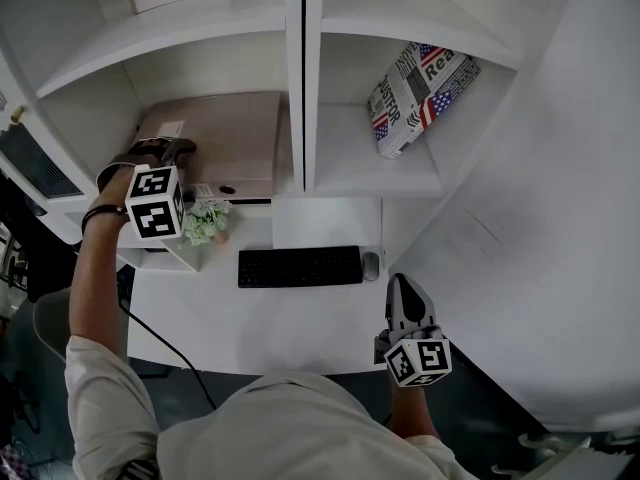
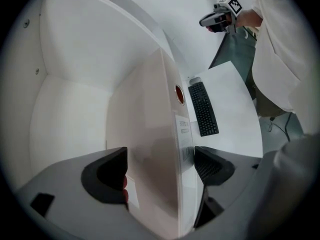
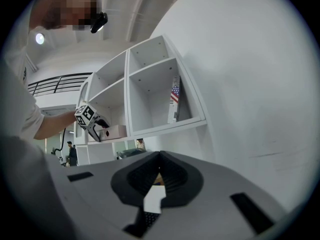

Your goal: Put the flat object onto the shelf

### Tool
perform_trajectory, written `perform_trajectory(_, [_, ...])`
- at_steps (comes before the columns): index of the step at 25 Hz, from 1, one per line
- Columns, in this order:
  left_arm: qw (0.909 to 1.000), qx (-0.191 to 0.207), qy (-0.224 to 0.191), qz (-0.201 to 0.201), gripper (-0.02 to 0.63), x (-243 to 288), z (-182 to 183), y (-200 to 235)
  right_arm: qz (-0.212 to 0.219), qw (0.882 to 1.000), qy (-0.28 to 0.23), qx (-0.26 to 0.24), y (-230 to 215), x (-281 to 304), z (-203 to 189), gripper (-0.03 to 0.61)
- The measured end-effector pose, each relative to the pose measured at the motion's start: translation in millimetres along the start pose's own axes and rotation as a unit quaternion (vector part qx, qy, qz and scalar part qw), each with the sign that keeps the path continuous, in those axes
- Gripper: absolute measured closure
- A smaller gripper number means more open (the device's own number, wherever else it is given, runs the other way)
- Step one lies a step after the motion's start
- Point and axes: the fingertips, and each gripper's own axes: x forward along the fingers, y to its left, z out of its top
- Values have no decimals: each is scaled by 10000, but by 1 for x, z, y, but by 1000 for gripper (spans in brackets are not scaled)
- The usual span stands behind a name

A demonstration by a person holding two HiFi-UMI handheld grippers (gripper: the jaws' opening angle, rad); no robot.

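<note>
Beige flat rectangular box (image 1: 225, 143) lies in white shelf (image 1: 296, 88) bay, right edge near divider, room above; left gripper (image 1: 165, 150) clamps it, right gripper (image 1: 402, 290) closed, empty

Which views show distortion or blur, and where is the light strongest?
Left gripper view: fisheye curves the white shelf wall; the flat beige folder looks soft up close. Right gripper view: dark round border, bright lamp. Head view: evenly lit.

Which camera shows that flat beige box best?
The head view: the flat beige box shows most of its top, held by the left gripper. The left gripper view sees it edge-on between the jaws; the right gripper view shows it tiny and far off.
</note>
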Motion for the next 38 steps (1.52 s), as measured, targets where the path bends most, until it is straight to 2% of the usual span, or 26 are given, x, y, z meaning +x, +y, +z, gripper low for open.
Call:
perform_trajectory(6, [9961, -506, -427, 581, 193, -16, 3, 3, 158, 9999, -17, -45, 16, 2, 3, 575])
perform_trajectory(10, [9860, -1069, -934, 879, 196, -34, 9, 0, 284, 9995, -53, -99, 27, 3, 8, 575])
perform_trajectory(12, [9777, -1400, -1190, 1012, 198, -44, 10, 0, 353, 9993, -71, -118, 34, 5, 9, 575])
perform_trajectory(18, [9421, -2395, -1923, 1345, 215, -78, 7, -3, 578, 9981, -108, -166, 57, 9, 13, 575])
perform_trajectory(25, [9048, -3152, -2343, 1644, 227, -105, -1, -13, 809, 9964, -142, -224, 81, 13, 16, 575])
perform_trajectory(29, [8730, -3667, -2659, 1808, 284, -119, -3, -22, 954, 9949, -179, -281, 93, 16, 20, 575])
perform_trajectory(34, [8428, -4125, -2901, 1882, 302, -129, -4, -42, 1118, 9930, -217, -319, 108, 18, 24, 575])
perform_trajectory(38, [8008, -4674, -3100, 2103, 350, -141, -13, -54, 1227, 9915, -240, -372, 118, 17, 28, 575])
